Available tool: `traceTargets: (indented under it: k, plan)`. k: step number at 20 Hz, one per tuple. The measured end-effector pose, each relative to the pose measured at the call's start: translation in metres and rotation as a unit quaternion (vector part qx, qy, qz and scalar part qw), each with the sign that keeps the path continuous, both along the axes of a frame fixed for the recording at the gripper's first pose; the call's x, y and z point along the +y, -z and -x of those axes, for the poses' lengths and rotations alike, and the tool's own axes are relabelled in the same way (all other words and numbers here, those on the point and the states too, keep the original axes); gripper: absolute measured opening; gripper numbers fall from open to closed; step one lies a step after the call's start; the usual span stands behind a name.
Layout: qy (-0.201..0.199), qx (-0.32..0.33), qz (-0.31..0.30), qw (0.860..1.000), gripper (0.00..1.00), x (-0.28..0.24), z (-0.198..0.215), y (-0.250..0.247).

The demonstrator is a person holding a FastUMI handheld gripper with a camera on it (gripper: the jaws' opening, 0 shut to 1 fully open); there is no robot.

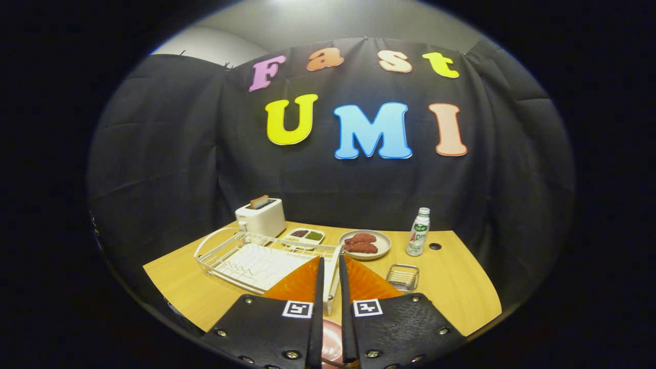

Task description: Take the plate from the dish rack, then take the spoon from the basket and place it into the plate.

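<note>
While the black two-finger gripper [328, 307] pinches the pink glossy plate [330, 343] by its rim above the white wire dish rack [246, 259], that stiff, slippery, breakable plate likely needs firm hold.

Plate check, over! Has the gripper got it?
Gripper shut on pink plate, held between fingers. Dish rack beyond fingers. Basket just ahead, path looks open.
</note>
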State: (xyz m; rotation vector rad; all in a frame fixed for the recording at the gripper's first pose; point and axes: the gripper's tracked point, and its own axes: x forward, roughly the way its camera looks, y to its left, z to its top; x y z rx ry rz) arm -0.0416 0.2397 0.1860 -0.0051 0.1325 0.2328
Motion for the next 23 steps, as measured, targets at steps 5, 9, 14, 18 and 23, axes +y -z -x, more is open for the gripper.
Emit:
traceTargets:
  k: [5,9,14,18,23]
  plan:
    - [0.076,-0.044,-0.007,0.996,0.99,-0.054,-0.007,-0.034]
    - [0.1,-0.053,-0.023,0.993,0.99,-0.081,-0.01,-0.044]
    - [0.112,-0.066,-0.006,0.991,0.99,-0.111,-0.01,-0.049]
    - [0.116,-0.07,0.005,0.991,0.99,-0.133,-0.014,-0.046]
    - [0.117,-0.065,0.008,0.991,0.99,-0.154,-0.022,-0.035]
